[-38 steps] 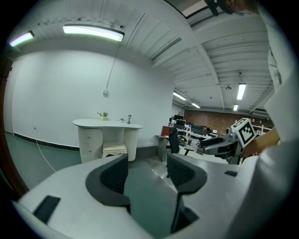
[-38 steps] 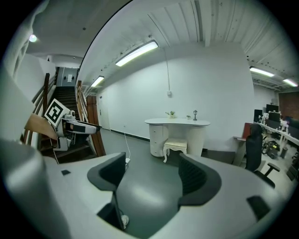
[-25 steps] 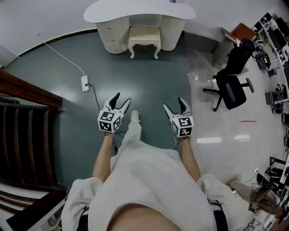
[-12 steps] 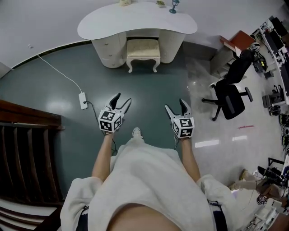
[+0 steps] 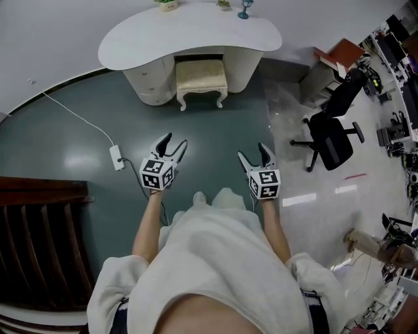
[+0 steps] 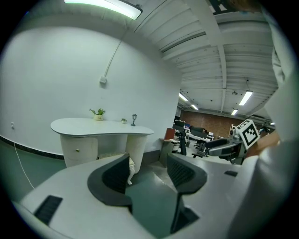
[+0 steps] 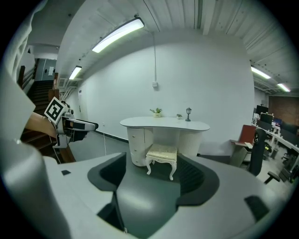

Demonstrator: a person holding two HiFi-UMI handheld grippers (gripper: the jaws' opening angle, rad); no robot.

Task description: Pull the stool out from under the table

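A cream stool (image 5: 201, 78) with a padded seat and curved legs stands tucked halfway under the white kidney-shaped table (image 5: 189, 36) against the far wall. Both grippers are held in front of the person, well short of the stool. My left gripper (image 5: 173, 143) is open and holds nothing. My right gripper (image 5: 253, 154) is open too, also with nothing in it. In the right gripper view the stool (image 7: 162, 153) appears between the spread jaws, far off, under the table (image 7: 163, 124). In the left gripper view the table (image 6: 100, 127) stands ahead to the left, and the left jaw hides most of the stool.
A black office chair (image 5: 333, 127) stands on the pale floor at right, behind it a red-brown box (image 5: 339, 49). A power strip (image 5: 116, 157) with its white cable lies on the green floor at left. A dark wooden railing (image 5: 39, 248) fills the lower left. Small ornaments (image 5: 166, 4) sit on the table.
The person has walked towards the table, so table and stool have grown larger and sit lower in the head view. Both grippers have stayed open and level.
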